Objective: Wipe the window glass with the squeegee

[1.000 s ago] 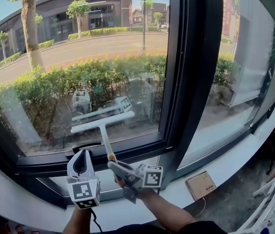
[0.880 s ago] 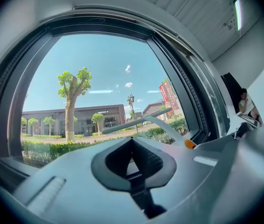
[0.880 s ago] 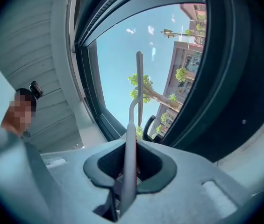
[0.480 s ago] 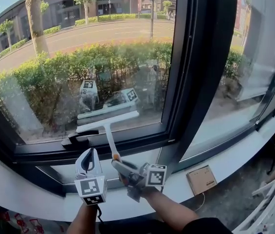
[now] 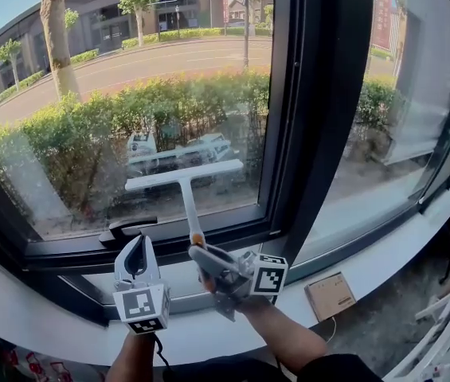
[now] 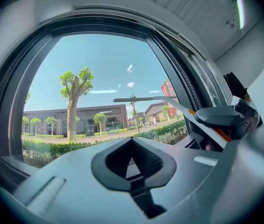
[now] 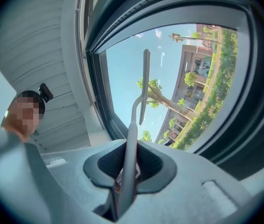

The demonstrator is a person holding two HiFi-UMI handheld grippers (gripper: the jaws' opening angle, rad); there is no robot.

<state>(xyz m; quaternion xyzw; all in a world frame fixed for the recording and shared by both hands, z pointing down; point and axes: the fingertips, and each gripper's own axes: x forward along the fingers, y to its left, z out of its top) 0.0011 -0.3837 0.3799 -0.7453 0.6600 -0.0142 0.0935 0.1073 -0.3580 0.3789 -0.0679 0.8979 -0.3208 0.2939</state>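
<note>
A white squeegee [image 5: 183,175] has its blade flat against the lower part of the window glass [image 5: 129,86], nearly level. Its thin handle with an orange band runs down into my right gripper [image 5: 207,259], which is shut on it below the sash. In the right gripper view the squeegee handle [image 7: 130,148] rises from between the jaws to the blade [image 7: 145,85]. My left gripper [image 5: 138,265] hangs just left of it, shut and holding nothing. The left gripper view shows the left gripper [image 6: 134,164] with jaws together and the squeegee [image 6: 139,99] off to the right.
A dark latch handle [image 5: 129,229] sits on the bottom sash left of the squeegee handle. A thick dark mullion [image 5: 320,110] splits this pane from the right one. A small cardboard box [image 5: 328,295] lies on the white sill [image 5: 384,253] at the right.
The squeegee blade has slid up and to the right on the glass and levelled out. My right gripper shifted right with it; the left one barely moved.
</note>
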